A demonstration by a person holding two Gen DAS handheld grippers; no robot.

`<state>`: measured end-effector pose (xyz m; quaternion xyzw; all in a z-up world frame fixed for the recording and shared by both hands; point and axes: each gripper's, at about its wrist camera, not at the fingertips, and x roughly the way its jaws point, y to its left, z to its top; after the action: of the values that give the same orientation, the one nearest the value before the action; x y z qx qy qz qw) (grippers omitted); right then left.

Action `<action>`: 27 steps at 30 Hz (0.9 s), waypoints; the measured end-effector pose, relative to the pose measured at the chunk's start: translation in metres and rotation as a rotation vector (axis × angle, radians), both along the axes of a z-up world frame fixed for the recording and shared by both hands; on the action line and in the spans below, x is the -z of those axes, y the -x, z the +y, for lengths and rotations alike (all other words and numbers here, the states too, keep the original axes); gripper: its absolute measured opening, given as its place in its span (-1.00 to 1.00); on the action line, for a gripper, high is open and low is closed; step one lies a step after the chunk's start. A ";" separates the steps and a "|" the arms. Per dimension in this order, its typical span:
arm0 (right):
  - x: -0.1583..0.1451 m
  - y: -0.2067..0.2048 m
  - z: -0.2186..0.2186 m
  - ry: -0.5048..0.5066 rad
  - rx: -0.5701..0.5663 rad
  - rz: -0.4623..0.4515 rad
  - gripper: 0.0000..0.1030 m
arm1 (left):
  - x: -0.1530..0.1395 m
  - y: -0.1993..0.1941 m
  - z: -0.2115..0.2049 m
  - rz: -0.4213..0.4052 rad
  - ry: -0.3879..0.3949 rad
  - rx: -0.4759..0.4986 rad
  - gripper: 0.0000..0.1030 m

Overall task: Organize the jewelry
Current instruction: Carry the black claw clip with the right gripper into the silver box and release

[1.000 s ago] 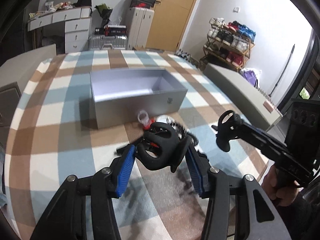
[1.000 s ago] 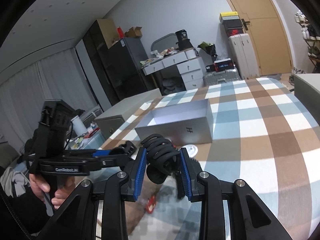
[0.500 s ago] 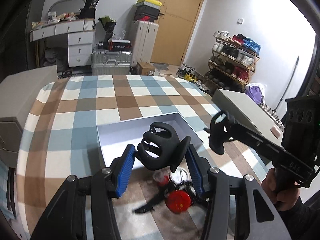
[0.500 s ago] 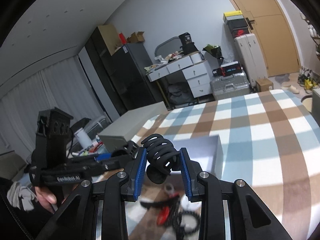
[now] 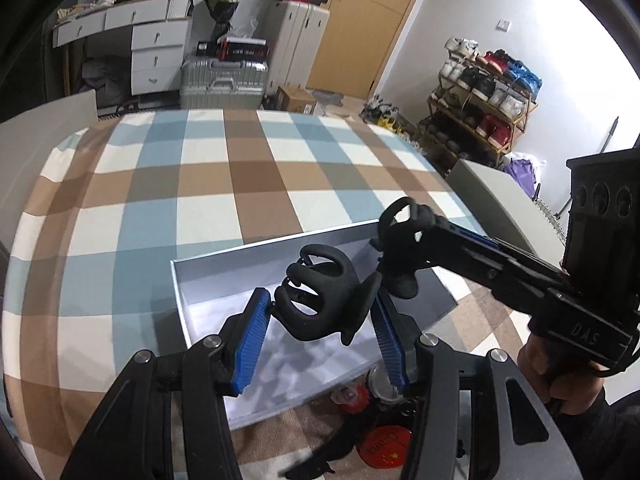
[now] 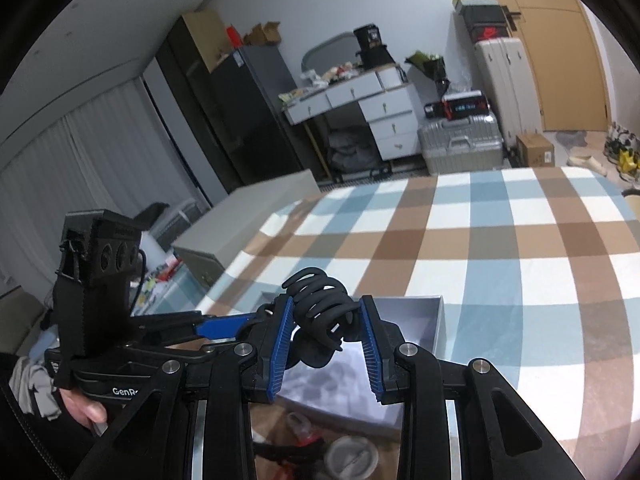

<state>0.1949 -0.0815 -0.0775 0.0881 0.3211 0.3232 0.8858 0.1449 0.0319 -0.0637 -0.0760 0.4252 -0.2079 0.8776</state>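
Note:
My left gripper (image 5: 320, 316) is shut on a black claw hair clip (image 5: 320, 300) and holds it over the open silver box (image 5: 208, 280). My right gripper (image 6: 325, 330) is shut on a second black claw hair clip (image 6: 320, 308), also over the box (image 6: 434, 320); it shows in the left wrist view (image 5: 400, 248) at the box's far right. Both clips hang in the air above the box's pale floor. More jewelry lies on the table in front of the box: a red round item (image 5: 384, 444), a small clear ring case (image 6: 352, 456) and black pieces.
The box sits on a table with a blue, brown and white checked cloth (image 5: 200, 184). Grey cabinets (image 5: 496, 200) flank the table. A white drawer desk (image 5: 152, 48), suitcases (image 5: 224, 80) and a shoe rack (image 5: 488, 96) stand beyond it.
Both grippers have risen and moved forward with their clips, from the jewelry pile in front of the box to above the box's inside.

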 end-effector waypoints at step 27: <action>0.014 -0.021 0.000 0.019 0.056 0.106 -0.32 | 0.006 -0.018 -0.003 0.076 0.020 0.041 0.02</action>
<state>0.2159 -0.0820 -0.0917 0.1054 0.3679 0.2900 0.8772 0.1628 0.0286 -0.0699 -0.0839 0.4576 -0.2274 0.8555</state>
